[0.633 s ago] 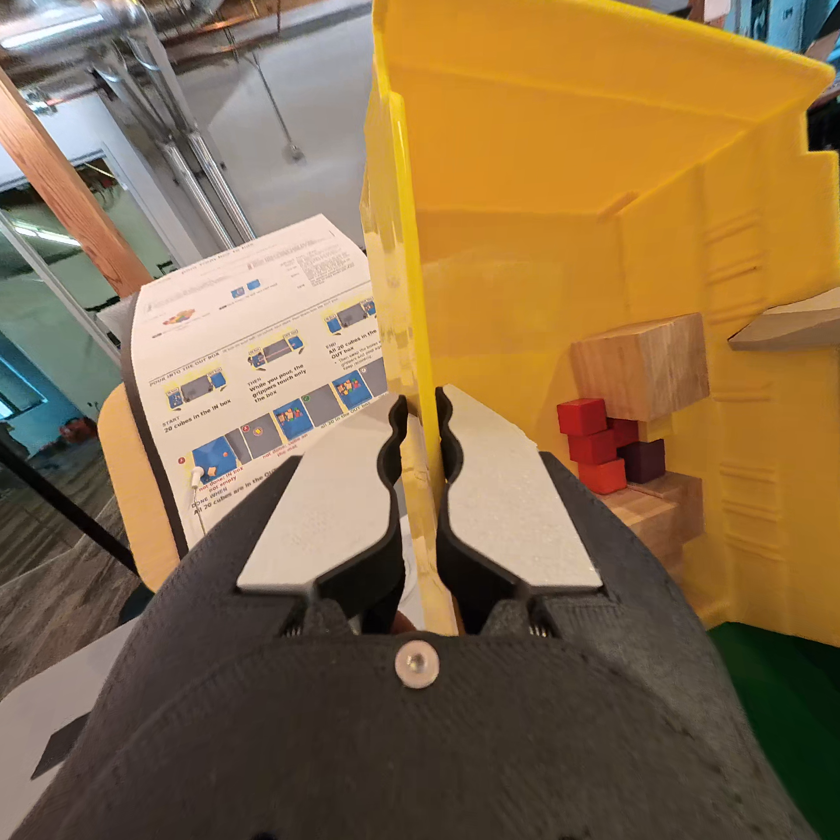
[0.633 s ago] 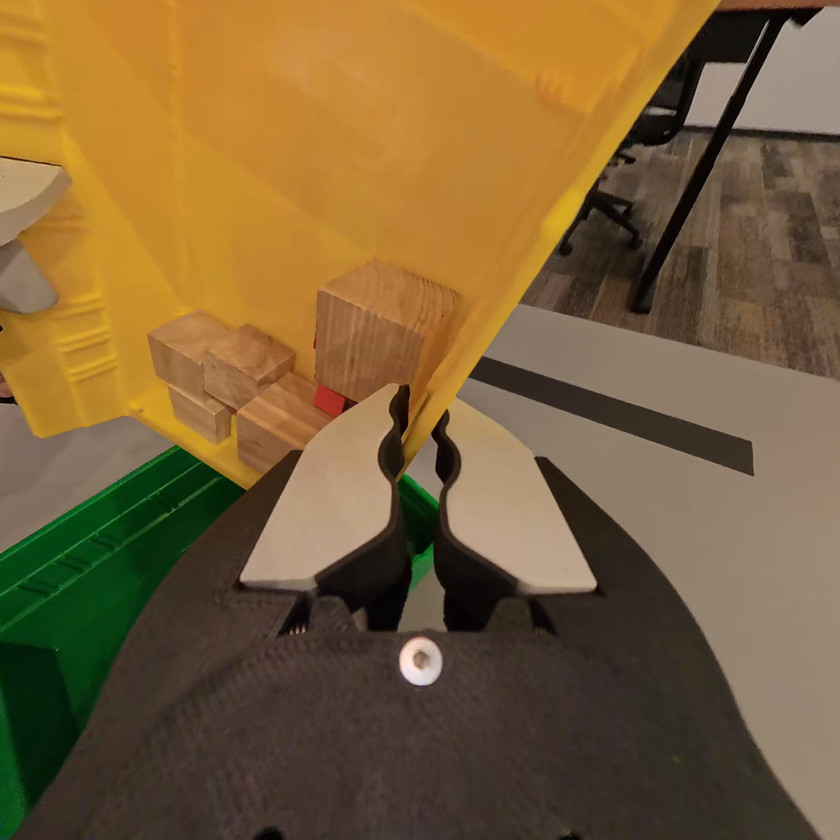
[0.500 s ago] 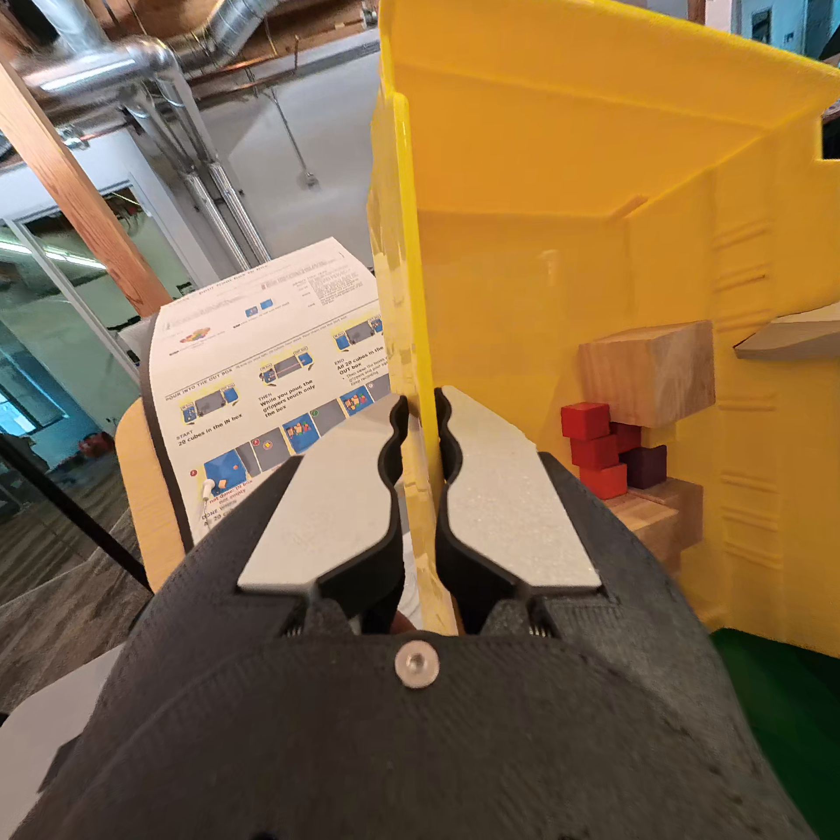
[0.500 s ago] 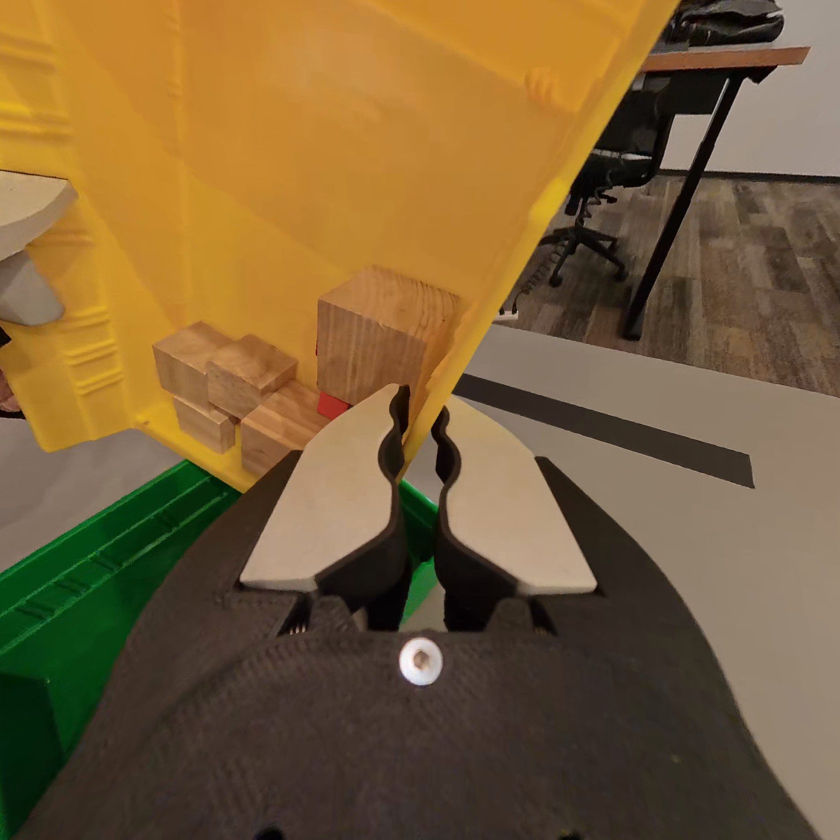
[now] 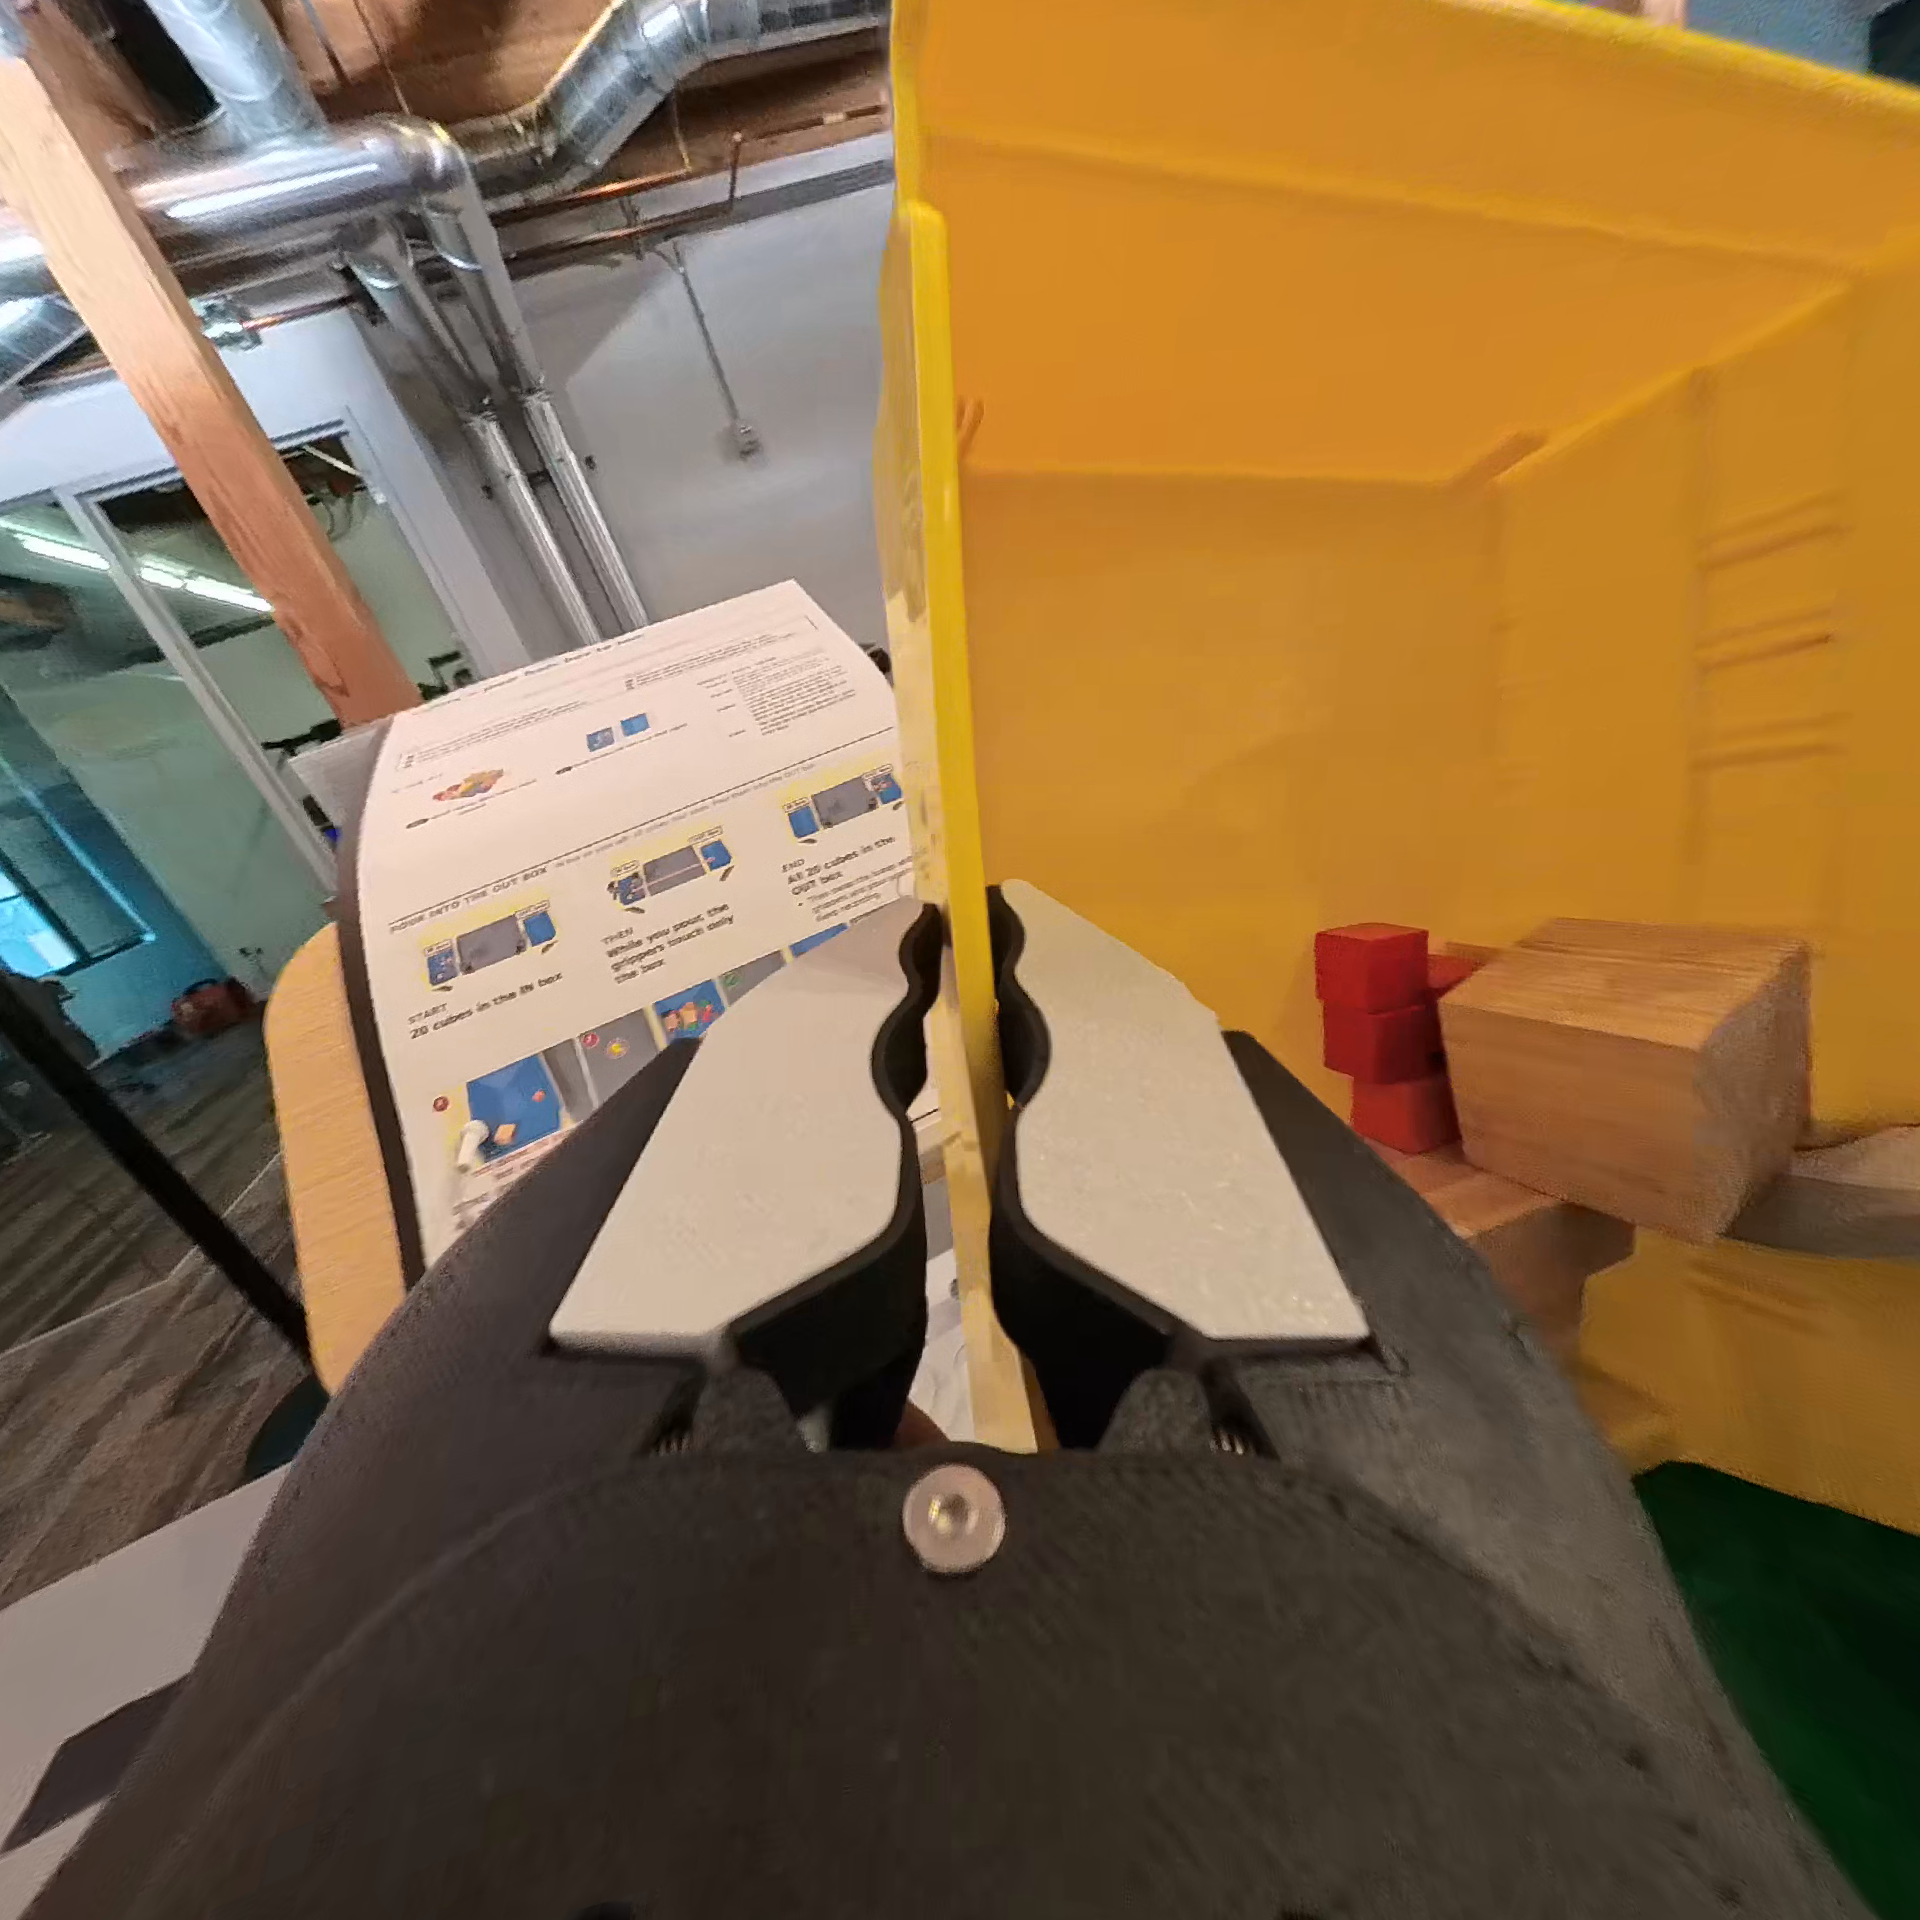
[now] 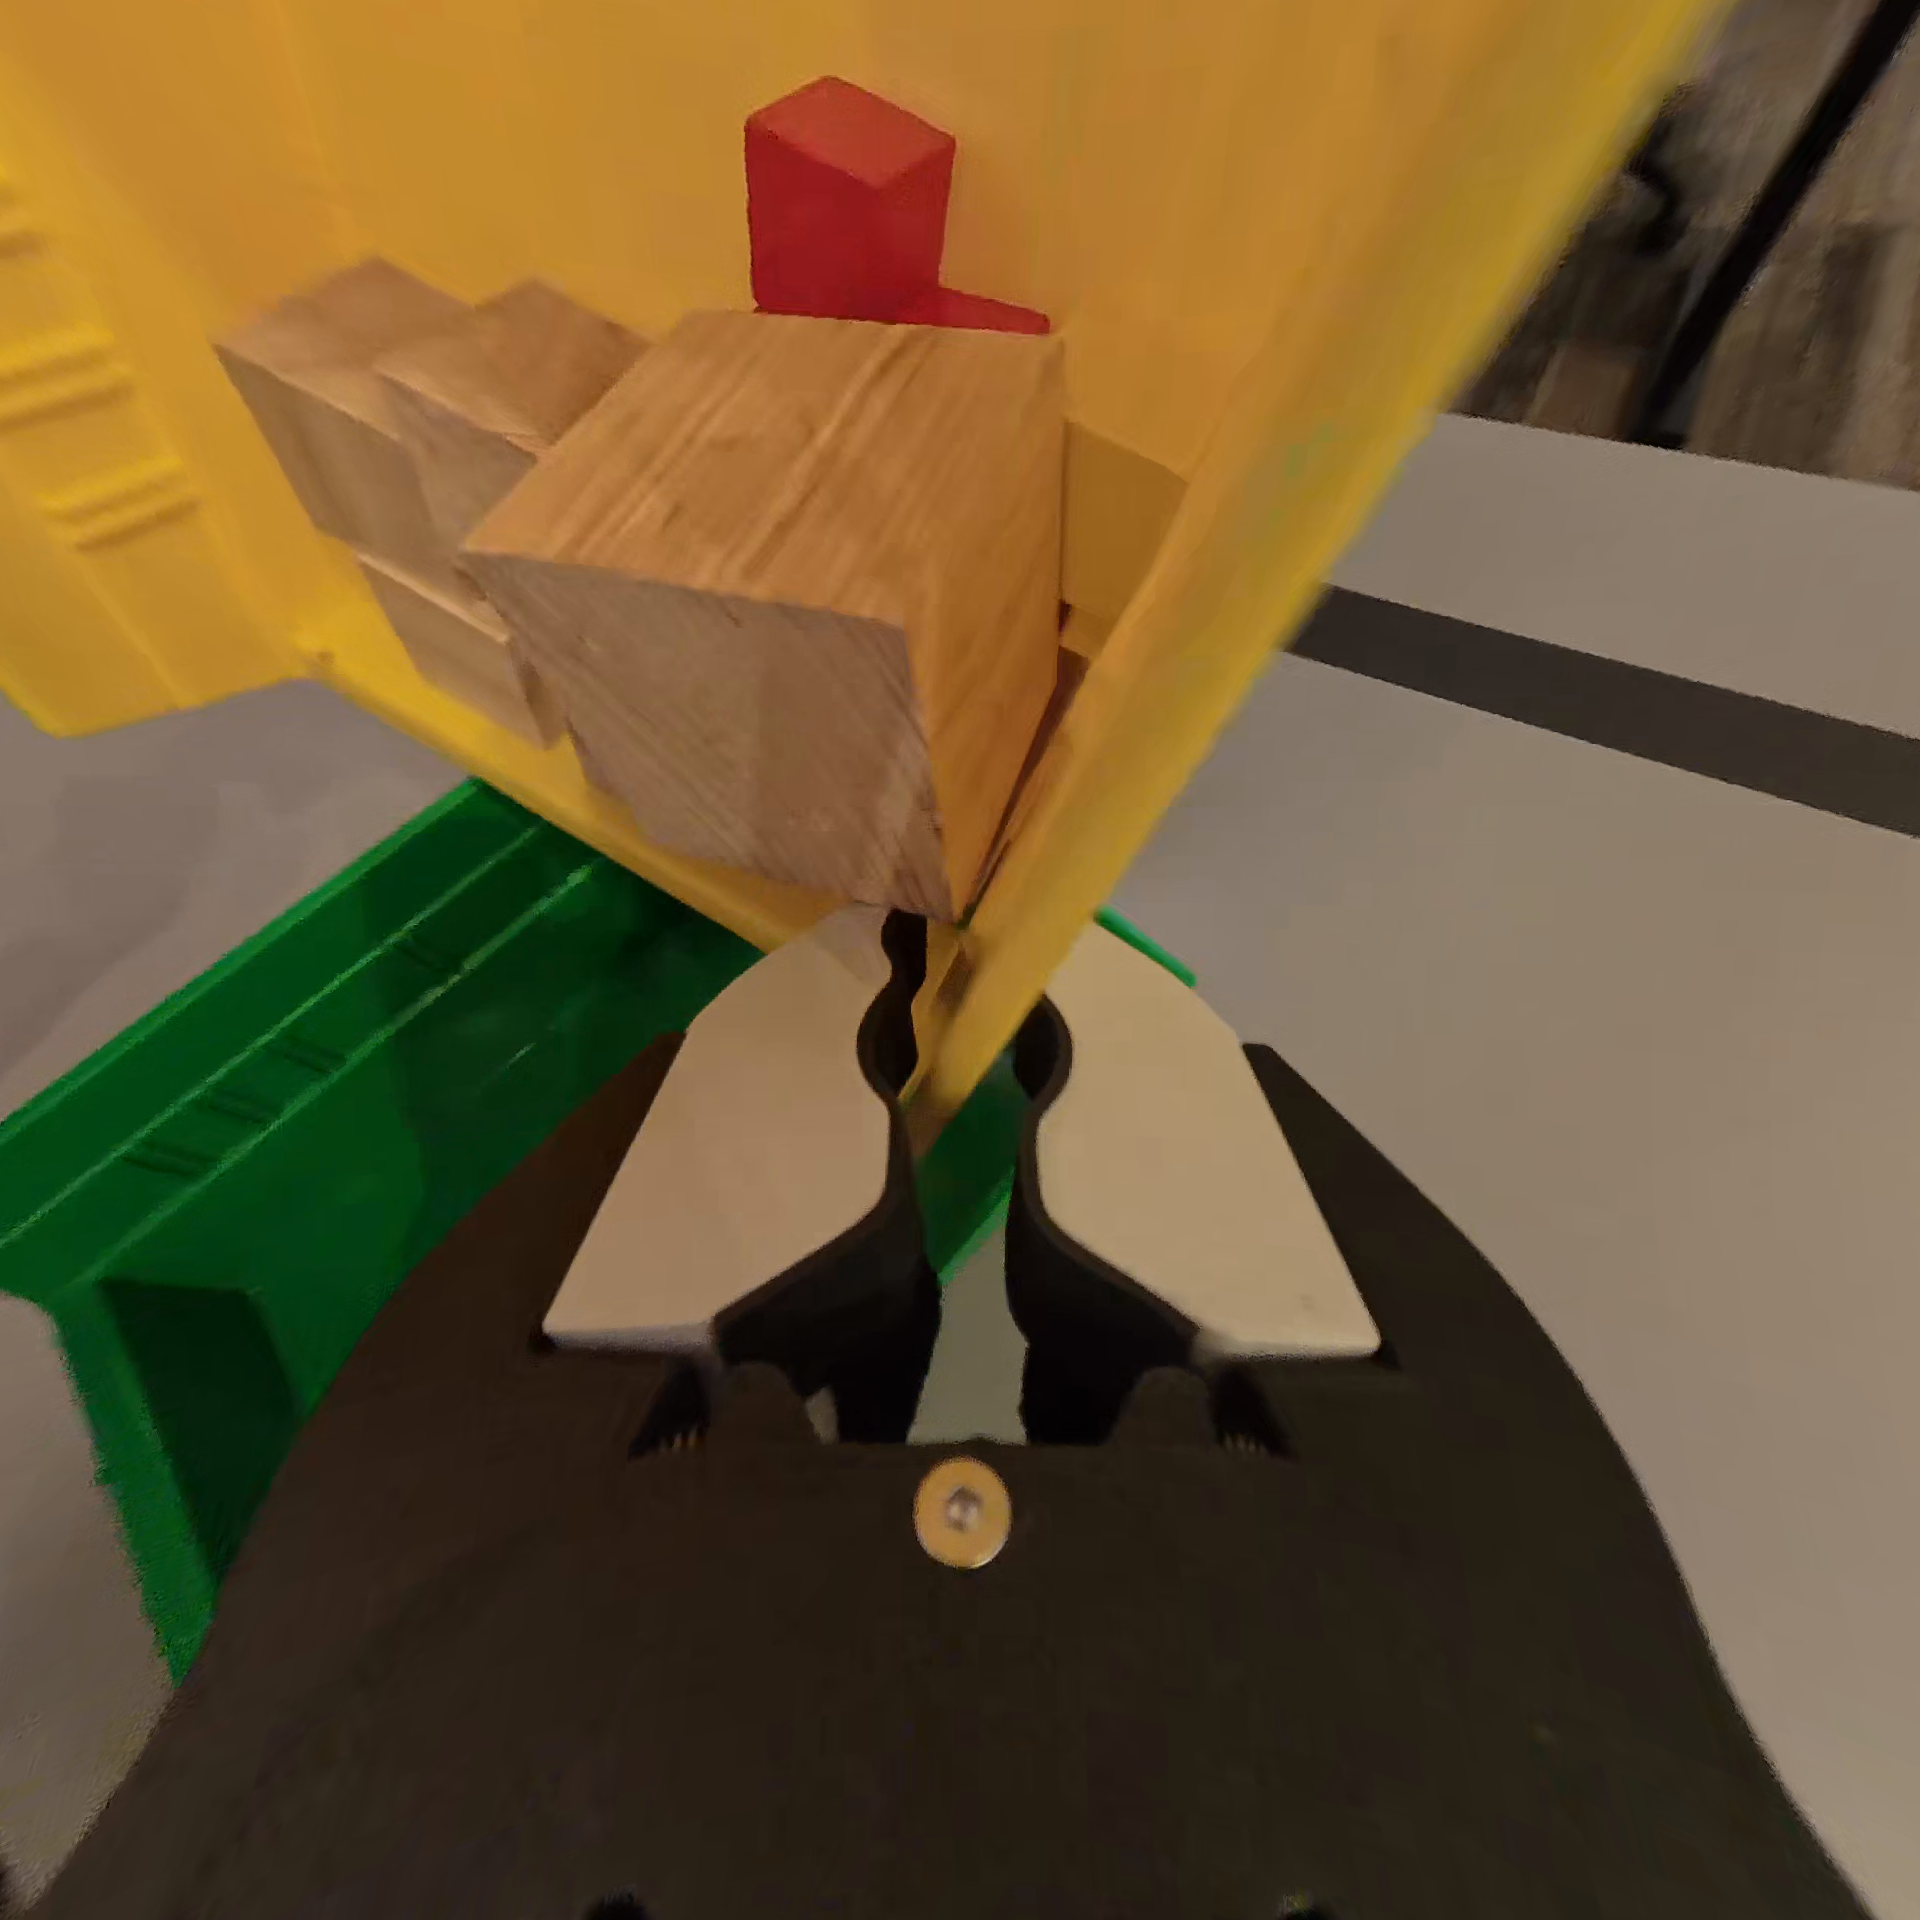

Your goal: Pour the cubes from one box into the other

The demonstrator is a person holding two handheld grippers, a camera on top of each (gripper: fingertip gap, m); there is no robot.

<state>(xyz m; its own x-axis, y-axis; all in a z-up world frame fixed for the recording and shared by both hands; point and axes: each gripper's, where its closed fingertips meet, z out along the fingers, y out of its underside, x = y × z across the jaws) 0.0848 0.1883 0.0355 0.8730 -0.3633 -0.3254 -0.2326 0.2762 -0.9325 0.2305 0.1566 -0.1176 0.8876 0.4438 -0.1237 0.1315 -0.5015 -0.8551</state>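
**Yellow box tipped over the green one, both grippers clamped on its walls**

Between the fingers of the left gripper (image 5: 966, 914) stood the thin edge of one yellow side wall, pinched from both faces so that hardly any gap showed. The right gripper (image 6: 961, 966) did the same on the opposite wall, its fingers pressed onto the slanting yellow edge near the low corner.

The yellow box (image 5: 1351, 644) hung tilted between them, its open mouth turned down toward the green box (image 6: 312, 1091), which sat on the grey counter (image 6: 1558, 935) just under the yellow lip. Inside the yellow box the cubes had gathered at the low end. A large wooden cube (image 6: 790, 644) was foremost, right at the corner beside the right gripper's fingers, its lower edge reaching past the yellow lip. Smaller wooden cubes (image 6: 395, 447) were packed behind it and to its side, touching it. A red cube (image 6: 847, 197) stood above the pile against the yellow floor of the box; from the left side, red cubes (image 5: 1371, 1029) showed stacked one on another just behind the large wooden one.

Beyond the left gripper, a printed instruction sheet (image 5: 623, 831) leaned against a light wooden chair back (image 5: 312, 1143). A dark strip (image 6: 1610, 686) crossed the counter on the right side.
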